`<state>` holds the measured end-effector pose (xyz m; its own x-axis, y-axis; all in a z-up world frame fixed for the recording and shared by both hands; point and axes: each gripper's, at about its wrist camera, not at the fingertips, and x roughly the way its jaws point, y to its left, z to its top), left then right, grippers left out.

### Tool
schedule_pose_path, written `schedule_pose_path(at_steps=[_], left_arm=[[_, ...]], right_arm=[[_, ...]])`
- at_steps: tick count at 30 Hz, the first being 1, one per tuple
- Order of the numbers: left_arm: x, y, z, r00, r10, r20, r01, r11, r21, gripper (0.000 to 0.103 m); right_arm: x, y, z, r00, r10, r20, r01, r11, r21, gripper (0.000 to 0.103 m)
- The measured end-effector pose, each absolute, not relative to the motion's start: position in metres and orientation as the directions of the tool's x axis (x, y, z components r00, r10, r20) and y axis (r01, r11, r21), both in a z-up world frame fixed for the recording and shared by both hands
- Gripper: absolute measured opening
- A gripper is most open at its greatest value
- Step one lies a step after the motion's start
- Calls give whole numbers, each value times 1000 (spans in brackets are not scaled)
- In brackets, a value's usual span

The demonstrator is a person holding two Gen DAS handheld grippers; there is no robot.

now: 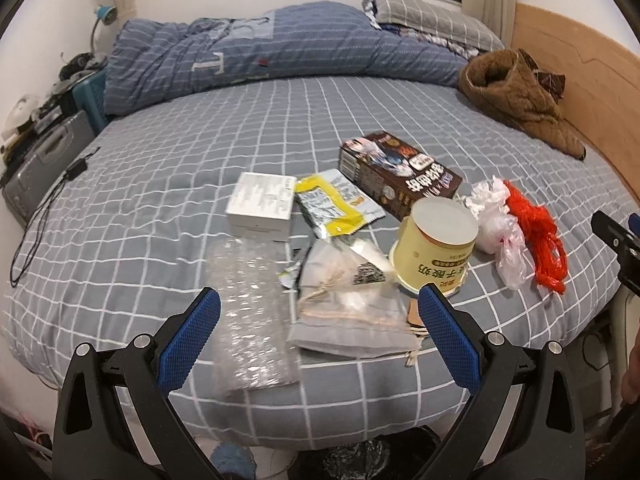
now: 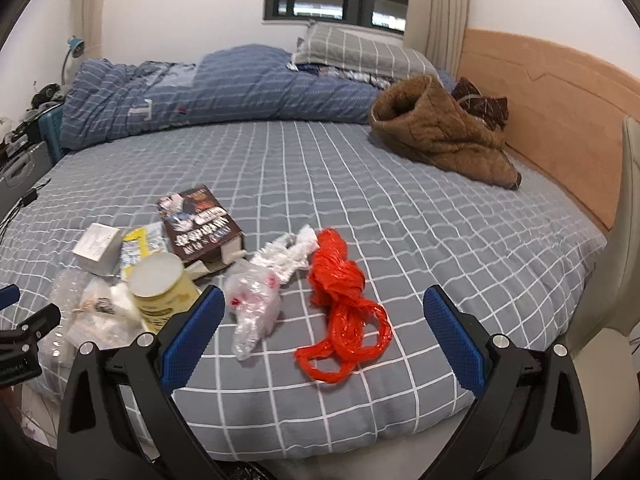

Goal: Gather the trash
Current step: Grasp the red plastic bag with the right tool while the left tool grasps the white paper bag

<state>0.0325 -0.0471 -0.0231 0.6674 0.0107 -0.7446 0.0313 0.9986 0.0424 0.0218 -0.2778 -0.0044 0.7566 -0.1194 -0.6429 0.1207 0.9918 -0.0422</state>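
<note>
A bed [image 1: 168, 184] covered with a grey sheet checked in white fills both views, with a scatter of trash near its front edge.

The containers come first. A pale yellow paper tub [image 1: 434, 246] stands upside down, its flat base facing up, so its inside is hidden. A dark brown carton [image 1: 400, 174] with printed pictures lies on its side behind the tub; in the right wrist view one end flap hangs open, but what it holds cannot be seen. A small white box [image 1: 262, 204] sits closed to the left of a yellow and silver wrapper [image 1: 334, 204]. A translucent drawstring pouch [image 1: 352, 304] lies flat in front, with paper scraps showing faintly through it. Beside it lies a sheet of bubble wrap [image 1: 250, 316].

The left gripper [image 1: 318, 314] hangs above the front edge of the bed with its blue-padded fingers spread wide and nothing between them. The bubble wrap and the pouch lie between and just past its fingertips; the tub stands just beyond its right finger.

The right gripper [image 2: 320, 314] is also spread wide and holds nothing. A crumpled orange plastic bag [image 2: 340, 308] lies between its fingers, just ahead of them, with a clear and white plastic bag [image 2: 256, 300] to its left, near the left finger. Neither gripper touches any item.

At the far side lie a folded blue quilt [image 1: 280, 48], a grey checked pillow [image 1: 424, 12] and a brown quilted garment [image 1: 516, 96] against the wooden headboard [image 1: 576, 64].
</note>
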Motion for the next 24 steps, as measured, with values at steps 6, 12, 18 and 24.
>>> schedule_pose_path(at_steps=[6,12,18,24], left_arm=[[53,-59,-37,640,-4,-769,52,998,38,97],[70,-59,-53,610,-1,-793,32,999,24,96],[81,-63,-67,585,-5,-811,41,999,23,94],[93,-66,-85,555,9,-832,48,998,42,91]], right_arm=[[44,-284,-16,733,-131,-667,118,991,-65,96],[76,-294,-35,695,-134,-707,112,991,-77,90],[103,-303,-57,653,-136,-745,111,990,-84,84],[118,-307,-72,621,-132,-773,103,991,-87,79]])
